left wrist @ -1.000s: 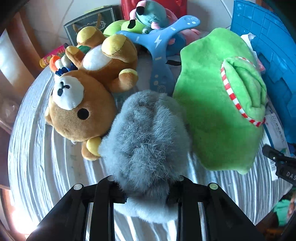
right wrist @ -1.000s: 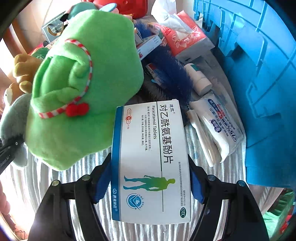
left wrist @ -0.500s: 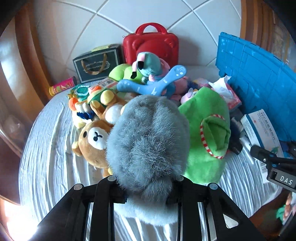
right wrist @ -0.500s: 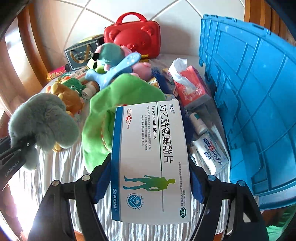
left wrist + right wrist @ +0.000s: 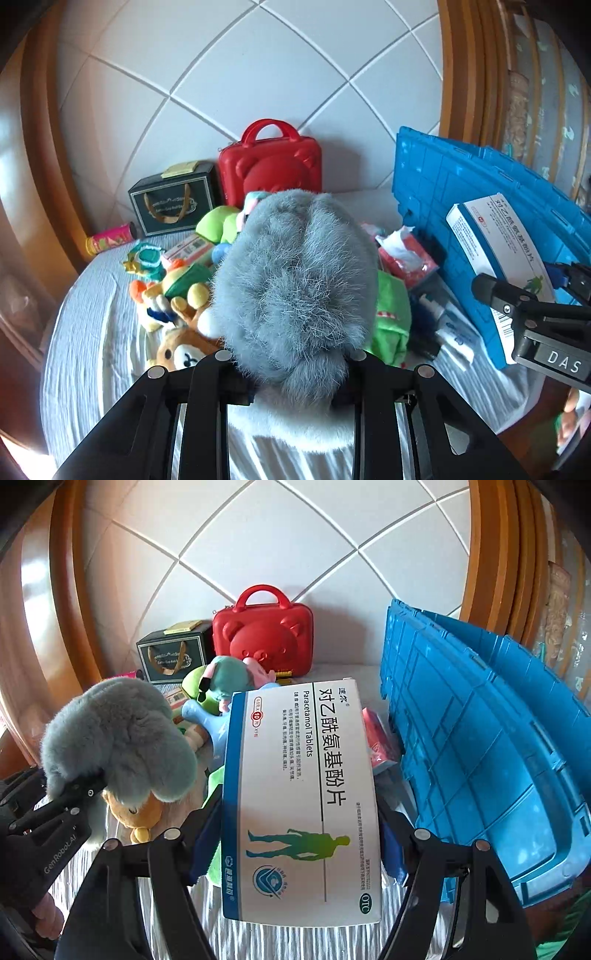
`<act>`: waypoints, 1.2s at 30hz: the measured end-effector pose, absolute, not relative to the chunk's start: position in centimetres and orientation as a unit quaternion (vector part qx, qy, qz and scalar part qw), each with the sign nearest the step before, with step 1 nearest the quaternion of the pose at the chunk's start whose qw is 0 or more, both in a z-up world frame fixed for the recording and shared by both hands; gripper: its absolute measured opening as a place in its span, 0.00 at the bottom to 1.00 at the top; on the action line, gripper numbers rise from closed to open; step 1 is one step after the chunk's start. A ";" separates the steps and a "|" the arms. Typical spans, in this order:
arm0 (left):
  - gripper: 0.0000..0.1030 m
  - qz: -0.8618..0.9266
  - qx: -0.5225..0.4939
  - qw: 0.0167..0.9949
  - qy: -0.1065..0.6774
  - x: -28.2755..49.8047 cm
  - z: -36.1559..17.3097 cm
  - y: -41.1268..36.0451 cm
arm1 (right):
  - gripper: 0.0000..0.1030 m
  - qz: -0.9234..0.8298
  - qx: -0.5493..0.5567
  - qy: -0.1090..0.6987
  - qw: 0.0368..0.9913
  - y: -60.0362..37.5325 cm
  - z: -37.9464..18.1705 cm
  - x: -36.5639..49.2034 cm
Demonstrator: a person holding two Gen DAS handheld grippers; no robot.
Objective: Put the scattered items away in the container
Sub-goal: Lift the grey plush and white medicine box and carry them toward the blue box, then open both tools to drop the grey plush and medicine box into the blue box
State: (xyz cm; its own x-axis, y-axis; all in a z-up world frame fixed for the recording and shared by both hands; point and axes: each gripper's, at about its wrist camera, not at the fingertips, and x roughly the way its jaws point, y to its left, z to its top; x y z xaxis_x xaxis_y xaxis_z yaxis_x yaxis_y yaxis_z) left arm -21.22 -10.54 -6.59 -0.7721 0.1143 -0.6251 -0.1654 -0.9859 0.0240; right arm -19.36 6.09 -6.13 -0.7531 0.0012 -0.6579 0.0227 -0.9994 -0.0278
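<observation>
My left gripper (image 5: 295, 373) is shut on a grey furry plush toy (image 5: 295, 280) and holds it well above the table; the toy also shows in the right wrist view (image 5: 118, 738). My right gripper (image 5: 299, 834) is shut on a white and blue Paracetamol tablet box (image 5: 299, 797), lifted above the table; the box also shows in the left wrist view (image 5: 495, 258). The blue plastic crate (image 5: 480, 746) stands at the right, beside the box; it also shows in the left wrist view (image 5: 436, 173).
On the striped tablecloth (image 5: 92, 332) lie a brown bear plush (image 5: 181, 354), a green plush (image 5: 391, 317), a tissue pack (image 5: 402, 254) and small toys. A red bear case (image 5: 264, 638) and a dark gift box (image 5: 171, 657) stand against the tiled wall.
Both grippers have risen high above the table with their items. The grey plush was lifted off the pile, and the tablet box moved up beside the blue crate.
</observation>
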 end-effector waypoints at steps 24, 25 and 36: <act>0.24 0.962 -0.249 0.106 0.024 -19.6 1.6 20.5 | 0.70 -0.968 0.247 0.038 -0.027 38.7 2.9 -17.9; 0.24 0.962 -0.250 0.108 0.025 -19.4 1.7 22.3 | 0.70 -0.967 0.251 0.035 -0.032 40.3 2.7 -17.7; 0.25 0.949 -0.281 0.132 0.056 -18.4 1.0 35.0 | 0.70 -0.956 0.286 -0.007 -0.066 51.7 -0.1 -16.3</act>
